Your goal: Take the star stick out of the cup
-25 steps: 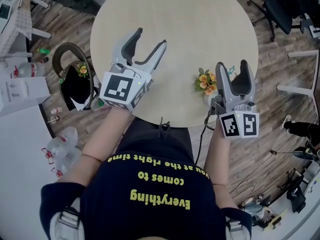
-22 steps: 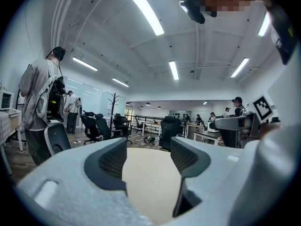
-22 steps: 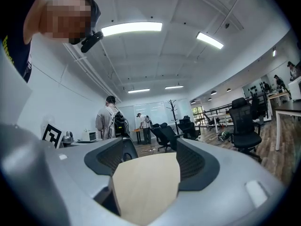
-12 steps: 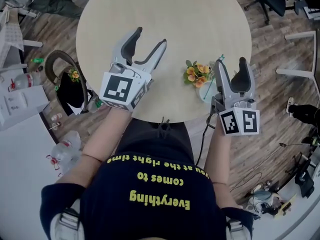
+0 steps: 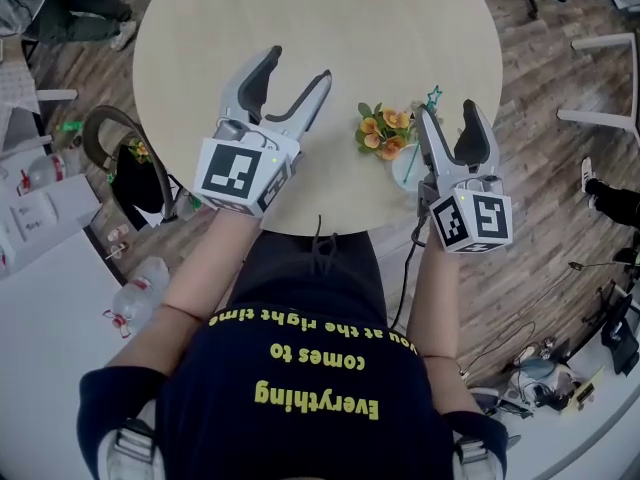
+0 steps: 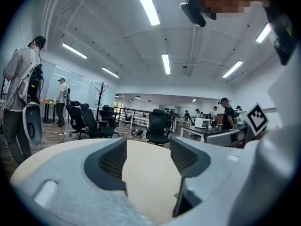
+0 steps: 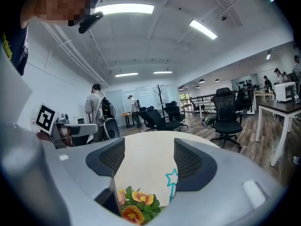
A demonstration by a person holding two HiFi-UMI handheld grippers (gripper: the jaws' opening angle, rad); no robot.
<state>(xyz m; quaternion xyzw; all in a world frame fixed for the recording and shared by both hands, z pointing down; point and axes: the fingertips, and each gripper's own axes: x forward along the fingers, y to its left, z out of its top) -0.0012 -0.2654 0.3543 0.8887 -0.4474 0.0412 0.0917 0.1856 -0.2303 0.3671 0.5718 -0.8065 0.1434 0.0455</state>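
A thin teal star stick stands in a pale cup with orange flowers, near the round table's front right edge. My right gripper hovers over the cup, which it largely hides. In the right gripper view the star stick rises between the jaws, close to the right finger and apart from both pads, with the flowers below. The right gripper's jaws are closing. My left gripper stands open over bare tabletop at centre left, and the left gripper holds nothing.
The cup stands close to the table's front edge. A dark bag and plastic bottles lie on the floor at left. Office chairs and standing people are beyond the table.
The head view has swung, so the table sits further left and higher. The right gripper stays over the cup with its jaws slightly narrower. The left gripper holds its pose.
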